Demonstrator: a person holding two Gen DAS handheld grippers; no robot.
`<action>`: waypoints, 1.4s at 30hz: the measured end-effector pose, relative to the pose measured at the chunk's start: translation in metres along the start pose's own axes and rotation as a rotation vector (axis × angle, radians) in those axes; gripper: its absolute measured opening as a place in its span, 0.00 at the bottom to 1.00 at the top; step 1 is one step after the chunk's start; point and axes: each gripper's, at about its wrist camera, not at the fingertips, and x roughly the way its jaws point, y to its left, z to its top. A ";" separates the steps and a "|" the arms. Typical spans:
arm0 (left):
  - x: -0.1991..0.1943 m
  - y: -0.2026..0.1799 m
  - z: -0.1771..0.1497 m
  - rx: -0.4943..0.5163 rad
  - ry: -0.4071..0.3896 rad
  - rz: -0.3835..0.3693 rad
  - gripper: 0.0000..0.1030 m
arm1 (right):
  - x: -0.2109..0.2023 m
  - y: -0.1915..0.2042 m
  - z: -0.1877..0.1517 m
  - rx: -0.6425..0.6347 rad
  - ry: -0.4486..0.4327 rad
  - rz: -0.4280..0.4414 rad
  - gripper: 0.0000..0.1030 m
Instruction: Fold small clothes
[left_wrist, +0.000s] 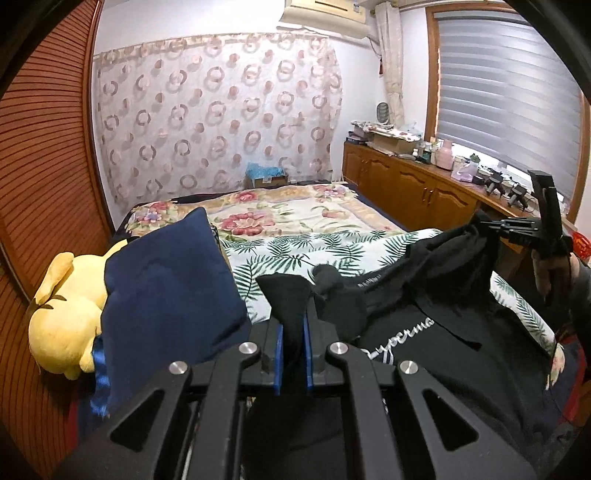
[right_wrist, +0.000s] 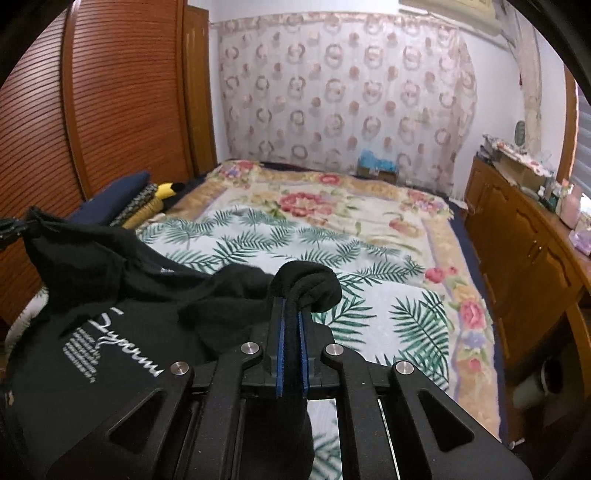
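A black garment with white lettering (left_wrist: 417, 306) hangs stretched between my two grippers above the bed. My left gripper (left_wrist: 291, 332) is shut on one bunched black edge of it. My right gripper (right_wrist: 290, 314) is shut on another bunched edge, and it also shows in the left wrist view (left_wrist: 491, 227) at the far right, holding the cloth up. The garment (right_wrist: 96, 295) fills the lower left of the right wrist view, and the left gripper is just visible at that view's left edge.
The bed has a palm-leaf sheet (right_wrist: 332, 266) and a floral blanket (right_wrist: 325, 203). A navy pillow (left_wrist: 166, 273) and a yellow plush toy (left_wrist: 62, 317) lie at the left. A wooden wardrobe (right_wrist: 122, 92) stands left, and a cluttered wooden cabinet (left_wrist: 417, 184) right.
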 end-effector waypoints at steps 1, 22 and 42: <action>-0.006 -0.001 -0.004 -0.003 -0.005 -0.002 0.06 | -0.008 0.001 -0.002 -0.001 -0.007 -0.003 0.03; -0.116 -0.001 -0.101 -0.121 -0.066 0.011 0.06 | -0.158 0.020 -0.098 0.056 -0.041 -0.014 0.03; -0.096 0.032 -0.120 -0.131 0.033 0.063 0.51 | -0.156 0.026 -0.133 0.032 0.076 -0.031 0.38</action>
